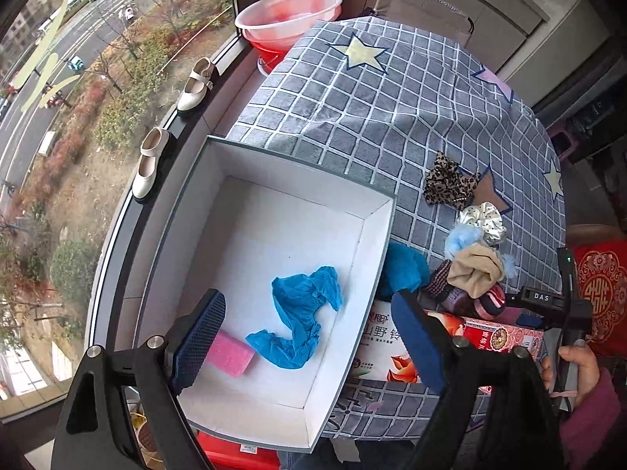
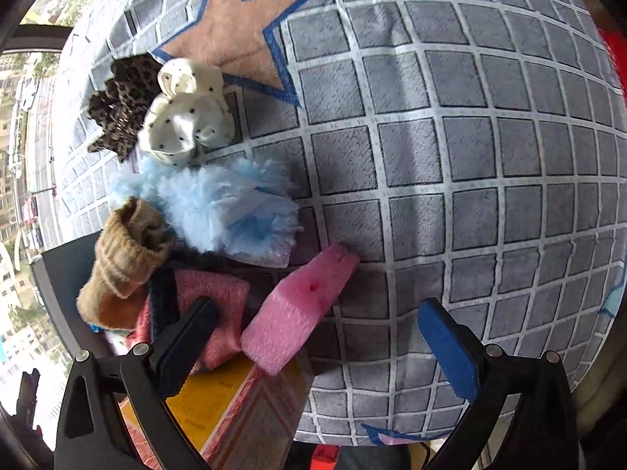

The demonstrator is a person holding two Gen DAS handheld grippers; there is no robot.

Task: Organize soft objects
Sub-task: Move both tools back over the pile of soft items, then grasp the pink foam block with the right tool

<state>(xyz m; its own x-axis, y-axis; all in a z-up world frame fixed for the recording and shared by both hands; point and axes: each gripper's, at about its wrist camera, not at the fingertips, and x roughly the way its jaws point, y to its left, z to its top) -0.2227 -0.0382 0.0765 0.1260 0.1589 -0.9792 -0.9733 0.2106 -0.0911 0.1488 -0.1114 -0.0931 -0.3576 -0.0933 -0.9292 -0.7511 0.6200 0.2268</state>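
Observation:
A white open box (image 1: 376,243) holds a blue stocking (image 1: 301,313) and a pink sponge (image 1: 231,354). My left gripper (image 1: 309,340) is open and empty above the box's near right side. To the box's right lies a pile: leopard scrunchie (image 1: 448,182), white dotted scrunchie (image 1: 484,219), fluffy light-blue piece (image 1: 462,239), tan sock (image 1: 476,270), striped socks (image 1: 466,297). My right gripper (image 2: 317,337) is open, low over a pink fuzzy sock (image 2: 301,309), not gripping it. Around it lie the tan sock (image 2: 125,262), light-blue fluff (image 2: 219,211), white scrunchie (image 2: 188,117) and leopard scrunchie (image 2: 121,105).
A grey checked cloth with stars (image 1: 392,98) covers the table. A printed carton (image 1: 395,348) lies under the pile, also in the right wrist view (image 2: 243,411). Two white shoes (image 1: 151,162) stand on the window sill. Pink basins (image 1: 290,15) sit at the far end.

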